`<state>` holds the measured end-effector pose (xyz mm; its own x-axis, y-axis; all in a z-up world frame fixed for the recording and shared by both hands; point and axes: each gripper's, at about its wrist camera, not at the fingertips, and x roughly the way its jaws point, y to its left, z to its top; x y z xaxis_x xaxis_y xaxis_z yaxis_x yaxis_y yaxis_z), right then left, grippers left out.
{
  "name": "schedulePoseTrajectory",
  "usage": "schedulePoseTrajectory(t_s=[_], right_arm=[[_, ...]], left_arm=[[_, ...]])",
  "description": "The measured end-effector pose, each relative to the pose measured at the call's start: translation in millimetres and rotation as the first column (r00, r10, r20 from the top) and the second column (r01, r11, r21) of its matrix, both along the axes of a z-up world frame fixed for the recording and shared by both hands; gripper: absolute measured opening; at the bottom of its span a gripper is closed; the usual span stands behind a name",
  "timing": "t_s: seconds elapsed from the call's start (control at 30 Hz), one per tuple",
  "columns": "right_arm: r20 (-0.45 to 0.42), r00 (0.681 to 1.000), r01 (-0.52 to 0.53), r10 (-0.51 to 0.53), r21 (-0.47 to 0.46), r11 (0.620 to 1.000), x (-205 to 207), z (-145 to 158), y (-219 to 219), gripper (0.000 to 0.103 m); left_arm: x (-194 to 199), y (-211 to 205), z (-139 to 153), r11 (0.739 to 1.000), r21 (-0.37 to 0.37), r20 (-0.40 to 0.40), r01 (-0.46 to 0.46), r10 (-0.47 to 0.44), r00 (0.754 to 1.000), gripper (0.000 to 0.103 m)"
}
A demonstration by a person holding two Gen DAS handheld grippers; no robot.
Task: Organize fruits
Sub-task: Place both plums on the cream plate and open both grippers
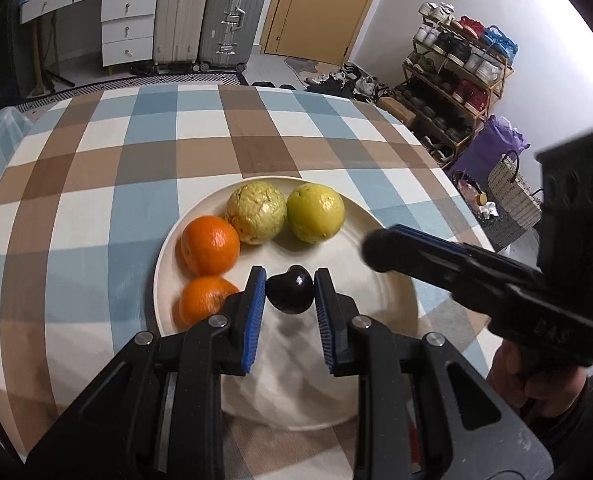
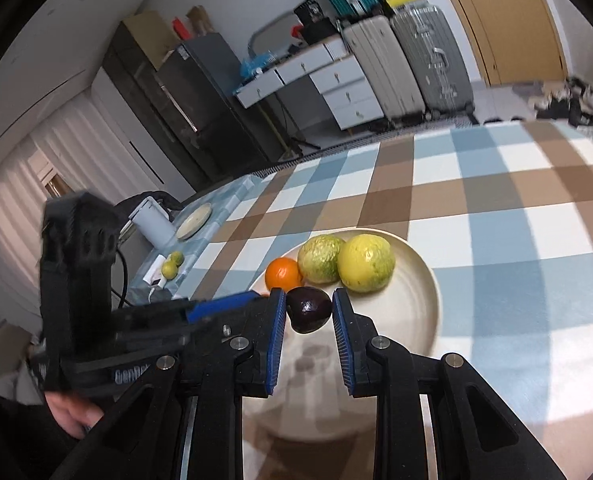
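Observation:
A cream plate [image 1: 376,280] [image 2: 416,308] lies on the checked tablecloth. On it are two oranges [image 1: 210,244] [image 1: 202,300], two yellow-green fruits [image 1: 256,213] [image 1: 315,213] and a dark purple plum [image 1: 289,289] [image 2: 309,309]. My left gripper [image 1: 290,280] is open, its blue pads on either side of the plum with small gaps. My right gripper [image 2: 309,300] is open over the plate near the plum; in the left wrist view its fingers [image 1: 380,250] look close together and point in from the right.
The checked tablecloth [image 1: 136,168] covers the table. At its far left edge in the right wrist view stand a white jug [image 2: 152,222], a small plate [image 2: 194,218] and two green fruits [image 2: 172,264]. Suitcases, drawers and a shoe rack stand beyond.

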<state>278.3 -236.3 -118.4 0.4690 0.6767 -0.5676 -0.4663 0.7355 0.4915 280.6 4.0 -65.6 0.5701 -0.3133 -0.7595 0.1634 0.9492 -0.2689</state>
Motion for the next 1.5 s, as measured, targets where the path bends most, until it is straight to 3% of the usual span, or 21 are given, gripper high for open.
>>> schedulePoseTrajectory(t_s=[0.2, 0.53, 0.67, 0.73, 1.0, 1.17, 1.5], right_arm=[[-0.081, 0.997, -0.006, 0.007, 0.01, 1.0, 29.1, -13.5, 19.7, 0.024], [-0.1, 0.995, 0.025, -0.026, -0.014, 1.0, 42.9, -19.0, 33.5, 0.026], [-0.084, 0.995, 0.046, -0.046, 0.007, 0.999, 41.7, -15.2, 29.5, 0.048], [-0.066, 0.996, 0.06, -0.059, 0.02, 0.998, 39.5, -11.4, 25.5, 0.049], [-0.018, 0.997, 0.077, -0.076, 0.064, 0.995, 14.5, 12.8, 6.2, 0.051], [0.035, 0.995, 0.089, -0.091, 0.061, 0.994, -14.4, 25.2, -5.4, 0.071], [0.12, 0.989, 0.081, -0.084, 0.034, 0.996, -76.2, 43.5, -28.4, 0.091]], left_arm=[[14.4, -1.2, -11.3, 1.0, 0.019, 0.006, 0.02, -0.02, 1.0, 0.022], [25.1, 2.1, -16.9, 1.0, -0.002, 0.016, 0.021, -0.021, 1.0, 0.022], [18.8, 3.9, -11.4, 1.0, -0.008, 0.018, 0.018, -0.018, 1.0, 0.023], [13.2, 5.3, -7.2, 1.0, -0.006, 0.03, 0.011, -0.011, 1.0, 0.024], [-13.2, 8.6, 11.3, 1.0, 0.0, 0.067, -0.011, 0.011, 0.998, 0.036], [-38.0, 7.6, 22.2, 0.999, 0.015, 0.094, -0.035, 0.034, 0.995, 0.059], [-97.1, -0.5, 57.5, 0.993, 0.087, 0.191, -0.08, 0.062, 0.98, 0.082]])
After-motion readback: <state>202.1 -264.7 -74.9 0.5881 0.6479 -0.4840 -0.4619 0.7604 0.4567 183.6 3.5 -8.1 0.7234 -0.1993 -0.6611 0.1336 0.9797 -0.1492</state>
